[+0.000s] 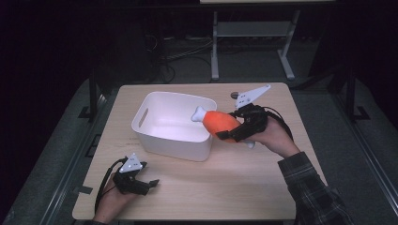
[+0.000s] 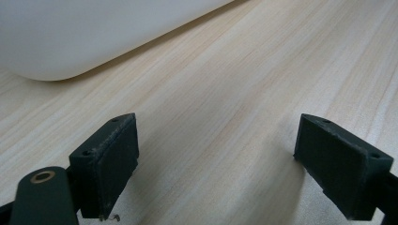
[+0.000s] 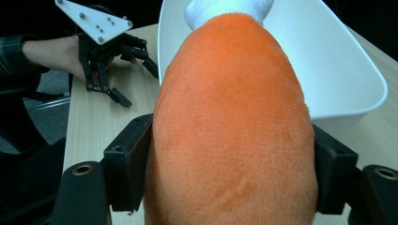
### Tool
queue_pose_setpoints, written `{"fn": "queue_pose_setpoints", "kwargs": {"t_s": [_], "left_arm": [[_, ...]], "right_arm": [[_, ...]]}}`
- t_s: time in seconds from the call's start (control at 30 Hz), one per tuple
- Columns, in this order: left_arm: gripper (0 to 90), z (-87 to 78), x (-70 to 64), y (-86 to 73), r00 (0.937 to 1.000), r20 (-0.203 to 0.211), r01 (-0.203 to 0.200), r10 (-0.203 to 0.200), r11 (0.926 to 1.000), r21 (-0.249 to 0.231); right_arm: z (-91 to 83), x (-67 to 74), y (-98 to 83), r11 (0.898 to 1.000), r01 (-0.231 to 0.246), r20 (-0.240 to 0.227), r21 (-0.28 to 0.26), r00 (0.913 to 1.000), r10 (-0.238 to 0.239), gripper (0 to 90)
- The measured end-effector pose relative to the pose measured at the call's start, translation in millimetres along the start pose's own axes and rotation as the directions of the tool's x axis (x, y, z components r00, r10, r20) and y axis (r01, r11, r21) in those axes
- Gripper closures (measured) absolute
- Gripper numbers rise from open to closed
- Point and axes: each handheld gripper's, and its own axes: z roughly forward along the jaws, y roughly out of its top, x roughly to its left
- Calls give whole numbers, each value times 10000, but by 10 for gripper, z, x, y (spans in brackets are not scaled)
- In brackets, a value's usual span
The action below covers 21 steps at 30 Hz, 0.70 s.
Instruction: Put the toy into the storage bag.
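The plush drumstick (image 1: pixel 219 123) is orange with a white bone end; it hangs in the right gripper (image 1: pixel 237 133), its bone end over the near right corner of the white bin (image 1: pixel 171 143), the fat end still outside the rim; in the right gripper view the fuzzy body bulges between the two jaws, which press into its sides, so the grip sits on the thick middle. It looks soft, light and squashy, unlikely to break or slip; the nap should give the pads good purchase, and the middle seems the best hold, since the narrow bone end would likely flop. The left gripper (image 1: pixel 136 180) rests on the table (image 1: pixel 244 187) in front of the bin, near the left front edge; its jaws stand wide with bare wood between them.
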Motion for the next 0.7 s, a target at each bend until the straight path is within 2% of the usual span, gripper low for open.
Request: {"fn": "queue_pose_setpoints", "kwargs": {"t_s": [0.4, 0.7], "left_arm": [[133, -1, 0, 0, 10000, 3, -3, 3, 10000, 9], [133, -1, 1, 0, 10000, 5, -6, 6, 10000, 10]], "right_arm": [[131, -57, 258, 9996, 286, -159, 31, 9995, -286, 279], [320, -105, 453, 9986, 505, -398, 150, 9980, -499, 279]]}}
